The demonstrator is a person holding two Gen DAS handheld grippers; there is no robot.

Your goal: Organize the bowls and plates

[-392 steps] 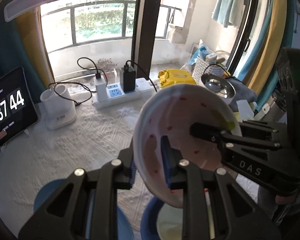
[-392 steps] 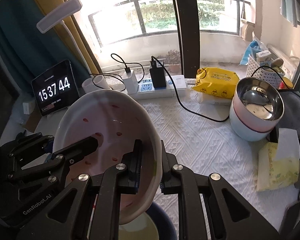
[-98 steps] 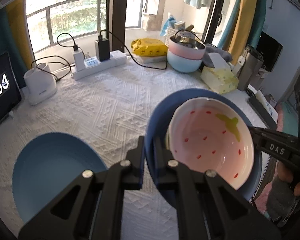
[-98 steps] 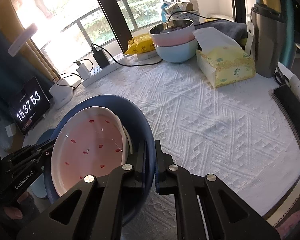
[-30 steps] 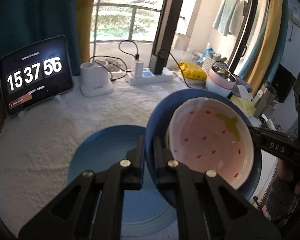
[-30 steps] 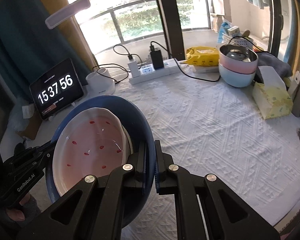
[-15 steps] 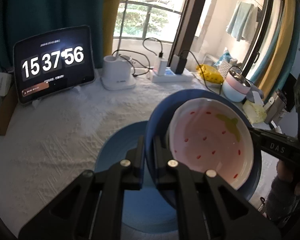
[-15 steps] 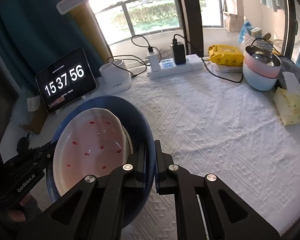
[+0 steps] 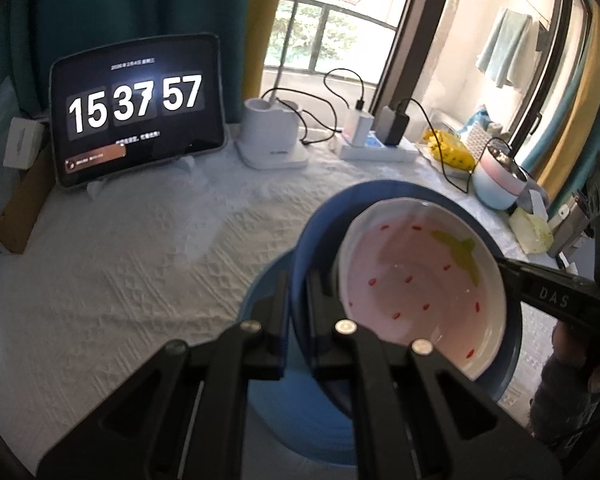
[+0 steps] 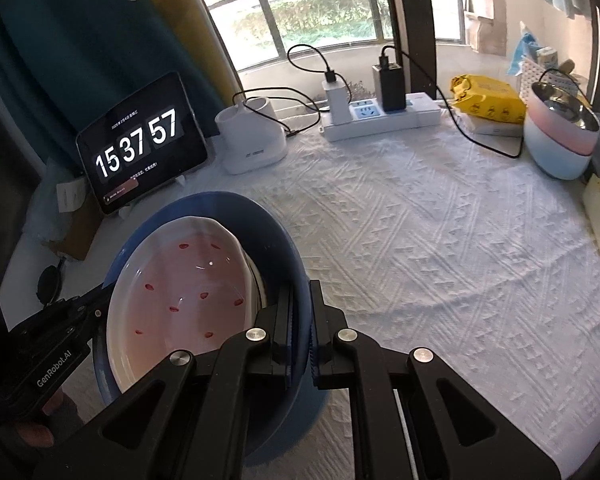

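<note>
Holding the blue bowl [image 9: 312, 248] by its rim, I am pinching one side with my left gripper [image 9: 299, 312] and the other with my right gripper [image 10: 300, 336]. Inside it, the pink bowl [image 9: 420, 284] is sitting loose. Both look hard, slippery and breakable. Below us, a blue plate [image 9: 268, 300] is waiting.

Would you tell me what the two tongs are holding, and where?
Both grip the dark blue bowl by opposite rim edges: left tongs, right tongs. The strawberry bowl sits inside.
</note>
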